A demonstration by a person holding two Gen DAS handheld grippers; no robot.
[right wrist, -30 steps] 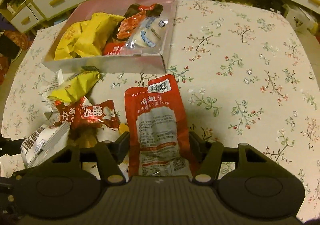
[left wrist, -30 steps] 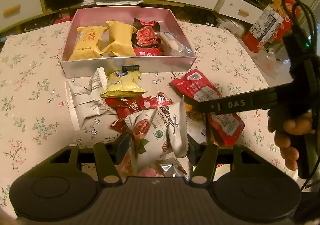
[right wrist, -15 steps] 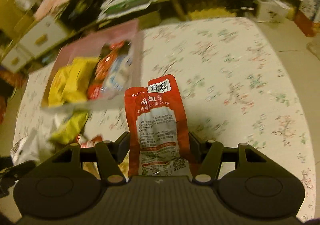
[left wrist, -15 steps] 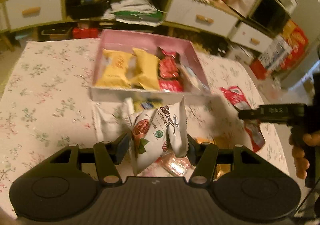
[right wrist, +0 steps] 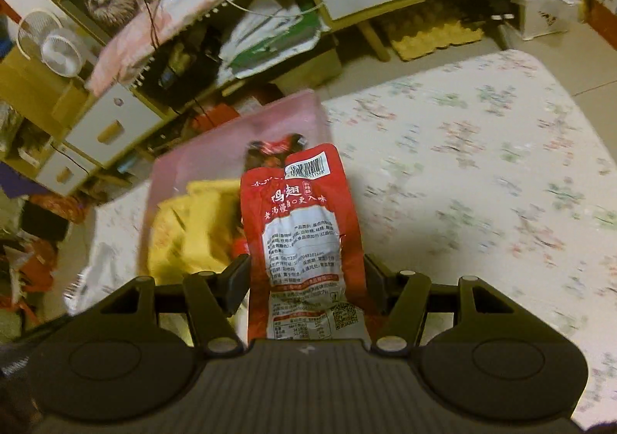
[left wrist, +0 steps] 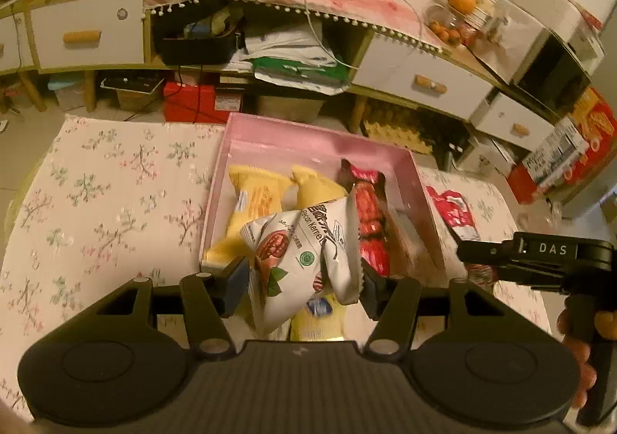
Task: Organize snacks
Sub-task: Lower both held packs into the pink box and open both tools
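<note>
- While the left gripper (left wrist: 302,279) hangs above the near wall of the pink box (left wrist: 246,137), its jaws are clamped on a white pecan snack bag (left wrist: 304,252), one pad on each side of the bag
- On the left side of the box lie two yellow packets (left wrist: 254,198), side by side, and the white bag hides part of them
- To the right of them, inside the same box, lies a red snack pack (left wrist: 370,218), and a pale packet beside it is too blurred to name
- Under the white bag a yellow packet with a blue mark (left wrist: 318,318) shows below the box, on the floral tablecloth (left wrist: 96,202)
- Right of the box, a red pouch (left wrist: 453,208) hangs above the cloth, held by the right gripper (left wrist: 468,252), whose black body with white letters comes in from the right edge
- Fingers of a hand (left wrist: 578,333) wrap the handle of that gripper at the far right
- From the right wrist view, the right gripper (right wrist: 306,279) has its jaws closed on the red pouch (right wrist: 304,233), which stands upright between the pads with a barcode at its top
- Behind this pouch the pink box (right wrist: 231,148) is blurred; it seems to hold yellow packets (right wrist: 193,229) and something red
- At the far right the floral tablecloth (right wrist: 482,183) spreads out
</note>
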